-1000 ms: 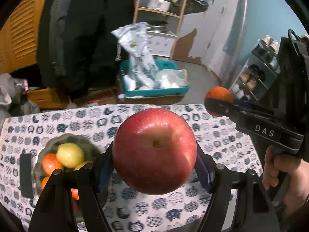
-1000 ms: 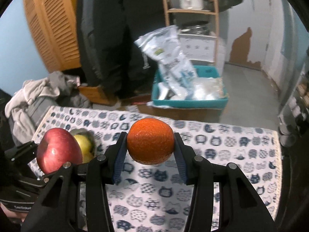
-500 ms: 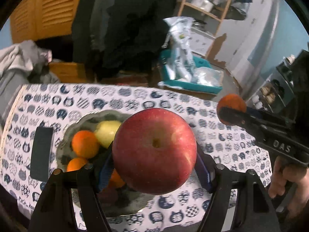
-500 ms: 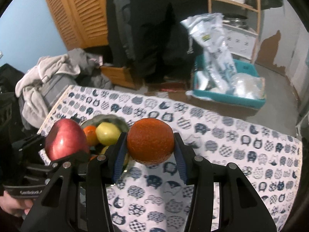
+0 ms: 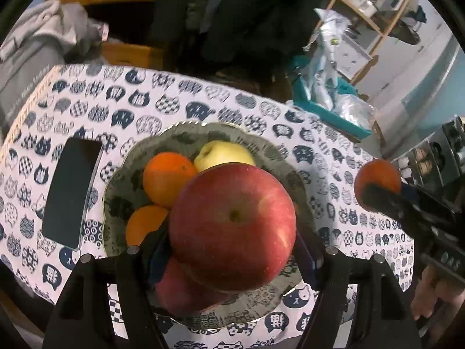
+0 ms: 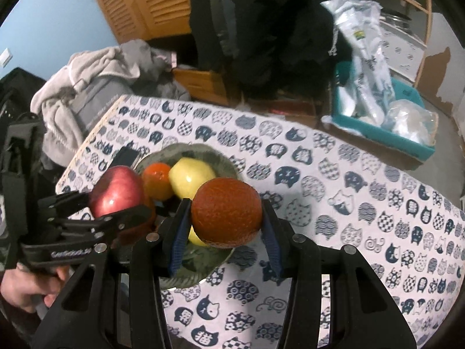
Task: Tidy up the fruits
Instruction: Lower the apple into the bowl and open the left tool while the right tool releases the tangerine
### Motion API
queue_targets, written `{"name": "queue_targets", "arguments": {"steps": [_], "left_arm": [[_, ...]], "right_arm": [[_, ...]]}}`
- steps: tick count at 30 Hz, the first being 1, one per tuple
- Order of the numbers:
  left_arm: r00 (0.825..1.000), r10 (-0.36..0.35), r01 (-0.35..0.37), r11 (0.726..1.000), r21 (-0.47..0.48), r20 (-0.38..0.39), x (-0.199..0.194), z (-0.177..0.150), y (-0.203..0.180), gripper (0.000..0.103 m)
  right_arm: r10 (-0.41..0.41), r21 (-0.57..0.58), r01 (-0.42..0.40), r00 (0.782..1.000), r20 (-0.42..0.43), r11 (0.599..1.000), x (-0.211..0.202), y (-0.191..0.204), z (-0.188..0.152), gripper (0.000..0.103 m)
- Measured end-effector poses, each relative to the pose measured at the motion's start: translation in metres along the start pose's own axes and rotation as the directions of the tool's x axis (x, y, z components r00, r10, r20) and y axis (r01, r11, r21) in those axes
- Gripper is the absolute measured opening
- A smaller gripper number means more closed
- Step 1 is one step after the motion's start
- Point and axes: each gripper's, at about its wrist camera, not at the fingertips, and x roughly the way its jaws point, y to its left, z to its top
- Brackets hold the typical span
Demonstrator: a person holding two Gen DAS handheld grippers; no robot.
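My left gripper [image 5: 232, 250] is shut on a red apple [image 5: 232, 226] and holds it above the grey-green bowl [image 5: 270, 154]. The bowl holds two oranges [image 5: 167, 177], a yellow apple [image 5: 223, 155] and another red apple [image 5: 180, 290] below the held one. My right gripper [image 6: 225, 235] is shut on an orange [image 6: 226, 212], above the bowl's right edge [image 6: 223, 160]. The left gripper with its red apple [image 6: 116, 195] shows at the left in the right wrist view. The right gripper's orange [image 5: 377, 174] shows at the right in the left wrist view.
A dark phone [image 5: 69, 192] lies left of the bowl on the cat-print tablecloth [image 6: 363, 197]. Beyond the table are a teal bin of bags [image 6: 383, 122], grey clothes [image 6: 96, 78], a dark coat and a wooden shelf.
Both grippers have tilted down and moved in over the bowl with their fruit. The bowl now lies right under the held red apple.
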Motion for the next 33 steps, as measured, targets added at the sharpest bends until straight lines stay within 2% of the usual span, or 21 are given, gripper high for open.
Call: {"name": "queue_targets", "arguments": {"steps": [5, 13, 28, 33], "left_arm": [[0.999, 0.003, -0.004, 1.0, -0.012, -0.035, 0.012, -0.002, 0.007, 0.075], [0.998, -0.044, 0.04, 0.997, -0.069, -0.052, 0.017, 0.0, 0.018, 0.075], [0.999, 0.006, -0.01, 0.996, -0.087, -0.043, -0.006, -0.003, 0.028, 0.075], [0.999, 0.019, -0.023, 0.995, -0.095, -0.04, -0.014, -0.005, 0.03, 0.075]], "right_arm": [[0.024, -0.009, -0.024, 0.999, -0.039, 1.0, 0.016, 0.009, -0.007, 0.046], [0.057, -0.024, -0.06, 0.994, -0.098, 0.998, 0.037, 0.022, -0.019, 0.046], [0.079, -0.077, -0.095, 0.978, -0.192, 0.993, 0.073, 0.052, -0.047, 0.047], [0.078, -0.074, -0.093, 0.981, -0.18, 0.993, 0.072, 0.053, -0.048, 0.049]]}}
